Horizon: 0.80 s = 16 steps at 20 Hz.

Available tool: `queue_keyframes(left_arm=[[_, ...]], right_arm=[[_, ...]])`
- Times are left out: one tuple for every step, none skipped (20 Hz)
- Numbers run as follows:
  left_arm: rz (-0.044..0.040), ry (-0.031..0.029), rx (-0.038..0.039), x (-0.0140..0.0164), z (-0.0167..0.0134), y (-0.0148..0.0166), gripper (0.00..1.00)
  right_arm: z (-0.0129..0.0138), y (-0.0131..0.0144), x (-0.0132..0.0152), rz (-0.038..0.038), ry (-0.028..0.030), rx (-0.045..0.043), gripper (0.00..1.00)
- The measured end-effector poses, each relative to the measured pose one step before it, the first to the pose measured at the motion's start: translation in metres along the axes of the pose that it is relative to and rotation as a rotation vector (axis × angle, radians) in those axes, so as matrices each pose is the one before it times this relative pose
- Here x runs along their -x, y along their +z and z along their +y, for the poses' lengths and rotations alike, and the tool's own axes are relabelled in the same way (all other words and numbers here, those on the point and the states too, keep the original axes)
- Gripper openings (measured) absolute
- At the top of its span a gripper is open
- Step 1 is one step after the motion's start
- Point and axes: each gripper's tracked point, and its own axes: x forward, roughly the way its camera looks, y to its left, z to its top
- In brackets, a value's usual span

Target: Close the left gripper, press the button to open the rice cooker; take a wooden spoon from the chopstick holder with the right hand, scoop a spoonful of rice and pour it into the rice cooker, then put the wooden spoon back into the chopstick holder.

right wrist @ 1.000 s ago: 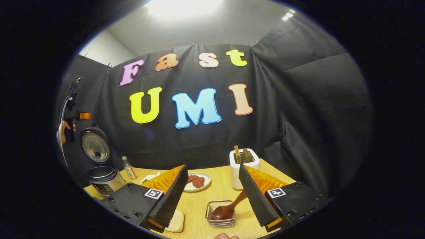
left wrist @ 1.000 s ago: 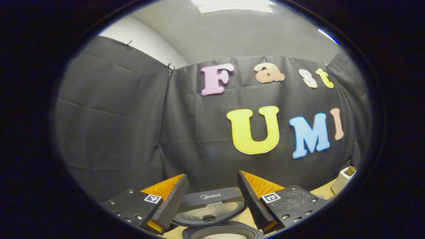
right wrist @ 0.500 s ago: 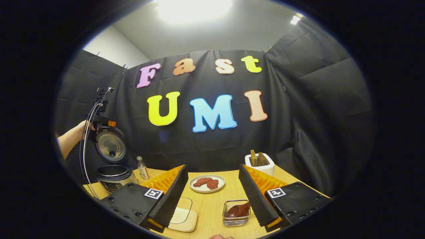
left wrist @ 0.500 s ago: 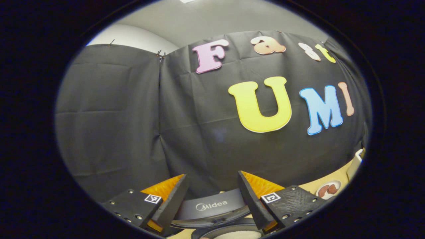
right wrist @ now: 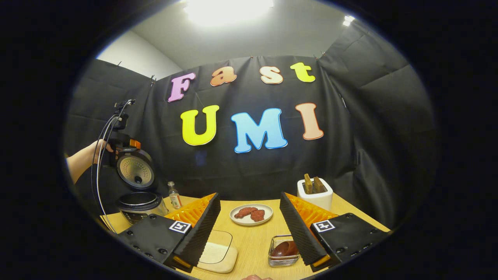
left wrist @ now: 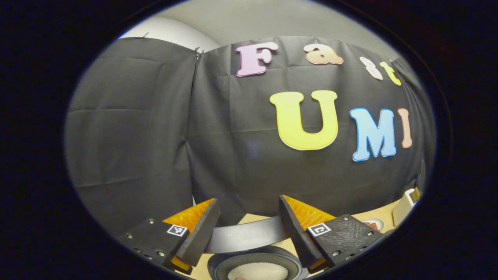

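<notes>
Fingers of the right gripper (right wrist: 249, 227) stand well apart and empty in the right gripper view, low over the table (right wrist: 253, 241). Just beyond and a little right of the gap sits the wire chopstick holder (right wrist: 283, 256), with the wooden spoon (right wrist: 286, 249) lying in it; its dark bowl shows, while the handle is hidden behind the right-hand finger, so the long axis cannot be told with certainty. A pale rice box (right wrist: 215, 253) with a clear lid lies to the left of the holder, partly behind the left-hand finger. Farther on: a plate (right wrist: 251, 214) with red pieces, a white toaster (right wrist: 315, 194) to the right, a small bottle (right wrist: 174, 194) to the left. At far left stands the rice cooker (right wrist: 138, 202), its lid (right wrist: 135, 169) raised, so the button step appears done. The left gripper (right wrist: 122, 144), held by a hand (right wrist: 97, 149), sits at the lid's top. In the left gripper view its fingers (left wrist: 295, 233) are apart, the lid edge (left wrist: 245, 235) between them untouched, the inner pot (left wrist: 255, 266) below holding something white. Judged next: spoon pickup, the right gripper being much the nearer, spoon slightly right of centre and below.
</notes>
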Motion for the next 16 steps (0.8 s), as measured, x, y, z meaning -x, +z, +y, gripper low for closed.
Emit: queue_keyframes(left_arm=[[0.01144,-0.00183,0.00517,0.00695,-0.00212,-0.00355,0.94],[0.01144,-0.00367,-0.00063,0.00765,-0.00339,-0.00481,0.94],[0.01476,-0.00367,-0.00039,0.00678,-0.00415,-0.00678,0.94],[0.01538,-0.00277,-0.00038,0.00707,-0.00335,-0.00563,0.94],[0.01688,-0.00376,0.00483,0.00759,-0.00265,-0.00722,0.94],[0.01672,-0.00471,0.00611,0.00644,-0.00347,-0.00762,0.94],[0.01371,-0.00632,0.00571,0.00615,-0.00453,-0.00878,0.94],[0.01109,-0.00538,0.00550,0.00625,-0.00258,-0.00908,0.94],[0.00886,-0.00507,0.00262,0.00514,-0.00277,-0.00808,0.95],[0.00857,-0.00283,0.00580,0.00310,-0.00257,-0.00828,0.96],[0.00898,-0.00135,0.00145,0.00474,-0.00131,-0.00928,0.98],[0.00774,-0.00103,0.00072,0.00229,-0.00330,-0.00663,0.99],[0.01180,-0.00238,0.00100,0.00320,-0.00203,-0.00724,0.94],[0.01674,-0.00483,0.00853,0.00161,-0.00151,-0.01023,0.94],[0.02100,-0.00598,0.01484,0.00019,-0.00071,-0.01318,0.96],[0.02267,-0.00302,0.01265,-0.00031,0.00007,-0.01041,0.95]], right_arm=[[0.00214,-0.00424,-0.00116,0.00532,0.01171,-0.00609,0.98],[0.00080,-0.00521,-0.00053,0.00877,0.01170,-0.01087,0.98],[0.00156,-0.00478,-0.00131,0.00904,0.01196,-0.01199,0.98],[0.00178,-0.00477,-0.00036,0.00744,0.01003,-0.00976,0.98],[0.00070,-0.00461,-0.00011,0.00748,0.00675,-0.00790,0.98],[0.00097,-0.00531,-0.00027,0.00680,0.00851,-0.00717,0.98],[0.00178,-0.00338,-0.00009,0.00610,0.01316,-0.00690,0.98],[0.00496,-0.00382,0.00022,0.00372,0.02317,-0.00827,0.98],[0.00319,-0.00321,0.00045,0.00375,0.01894,-0.00977,0.98],[0.00175,-0.00204,0.00091,0.00280,0.01399,-0.00819,0.98],[0.00133,-0.00173,0.00134,-0.00152,0.01175,-0.00138,0.98],[0.00205,-0.00168,0.00100,-0.00048,0.00743,0.00533,0.98],[0.00078,-0.00158,0.00186,-0.00028,0.00406,0.00965,0.98],[0.00004,-0.00119,0.00217,-0.00026,0.00220,0.00858,0.98],[0.00186,0.00018,0.00290,-0.00237,0.00948,0.00509,0.98],[0.00290,0.00099,0.00243,-0.00628,0.01066,0.00103,0.98]])
